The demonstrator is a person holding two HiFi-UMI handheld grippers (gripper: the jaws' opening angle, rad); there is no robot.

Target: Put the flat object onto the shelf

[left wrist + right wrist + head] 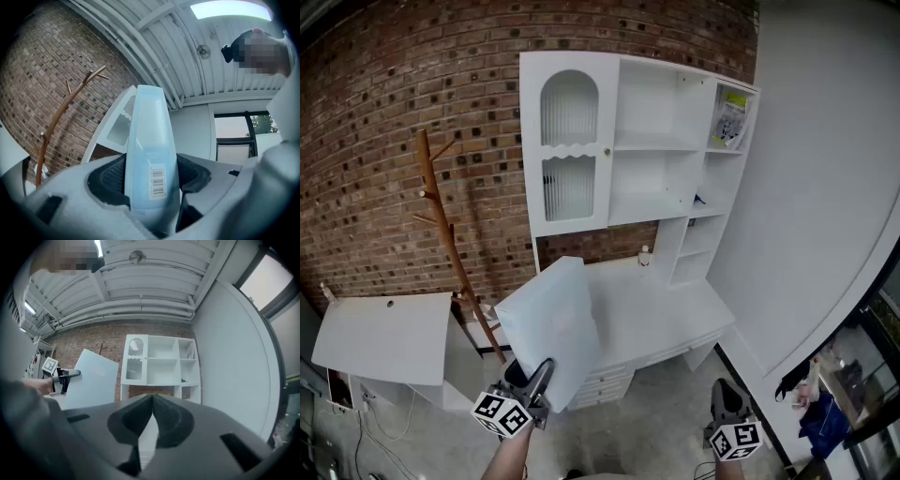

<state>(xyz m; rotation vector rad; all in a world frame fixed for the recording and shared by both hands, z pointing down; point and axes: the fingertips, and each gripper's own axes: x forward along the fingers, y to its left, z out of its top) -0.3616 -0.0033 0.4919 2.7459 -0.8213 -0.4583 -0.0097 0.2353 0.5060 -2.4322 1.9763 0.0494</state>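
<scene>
The flat object (551,328) is a pale blue, thin rectangular pack, held upright and tilted in front of the desk. My left gripper (530,375) is shut on its lower edge at the bottom left of the head view. In the left gripper view the pack (149,154) stands edge-on between the pads, a barcode label facing me. The white shelf unit (656,148) rises ahead against the brick wall, its open compartments on the right. My right gripper (727,398) hangs low at the right, shut and empty (152,416), pointing at the shelf unit (161,358).
A white desk (666,319) with drawers stands under the shelves, a small object (645,255) at its back. A booklet (731,117) leans in the top right compartment. A wooden coat rack (441,206) and a white cabinet with a raised panel (384,337) stand at left.
</scene>
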